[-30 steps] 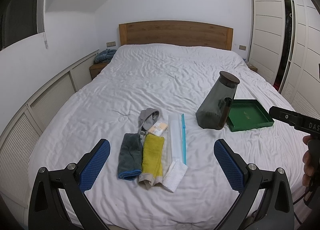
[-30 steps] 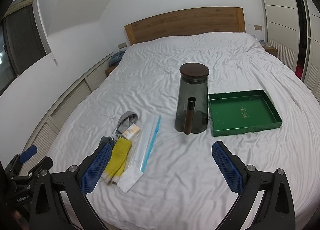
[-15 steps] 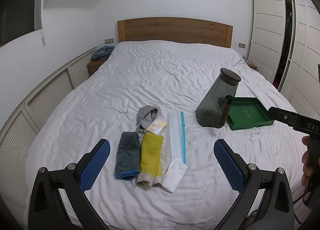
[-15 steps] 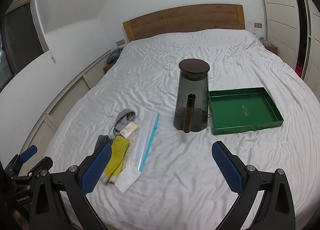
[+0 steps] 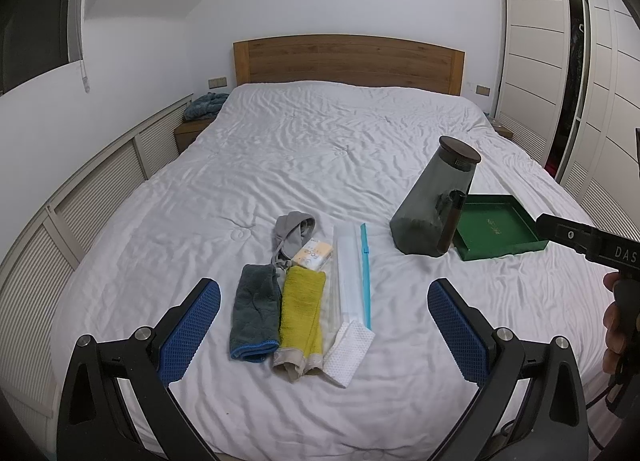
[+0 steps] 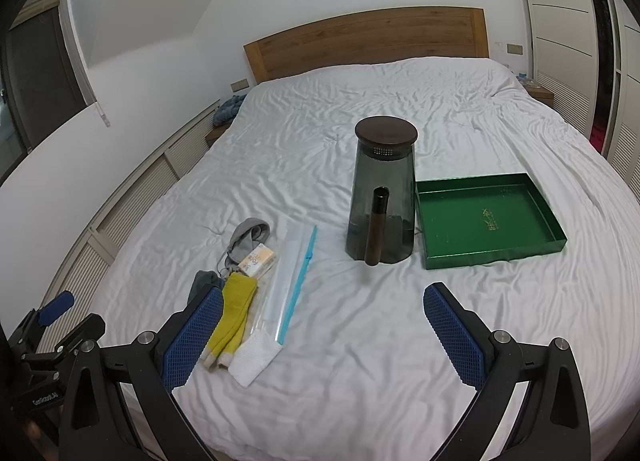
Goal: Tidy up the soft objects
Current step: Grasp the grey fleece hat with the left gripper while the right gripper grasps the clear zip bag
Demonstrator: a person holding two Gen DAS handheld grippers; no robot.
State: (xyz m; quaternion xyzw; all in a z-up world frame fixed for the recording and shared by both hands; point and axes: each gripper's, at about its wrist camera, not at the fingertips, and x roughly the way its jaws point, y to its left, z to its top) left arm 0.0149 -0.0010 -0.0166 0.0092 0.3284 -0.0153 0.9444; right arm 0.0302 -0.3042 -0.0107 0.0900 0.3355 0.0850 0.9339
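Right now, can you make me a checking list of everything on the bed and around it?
Surface: white bed sheet, wrinkled.
Job's things: grey towel, yellow towel, white cloth and grey sock side by side; green tray empty.
Clutter: dark jug, clear zip bag, small packet.
Grippers: left gripper open, empty; right gripper open, empty.
Cables: nothing seen.
Surroundings: wooden headboard, wardrobe.
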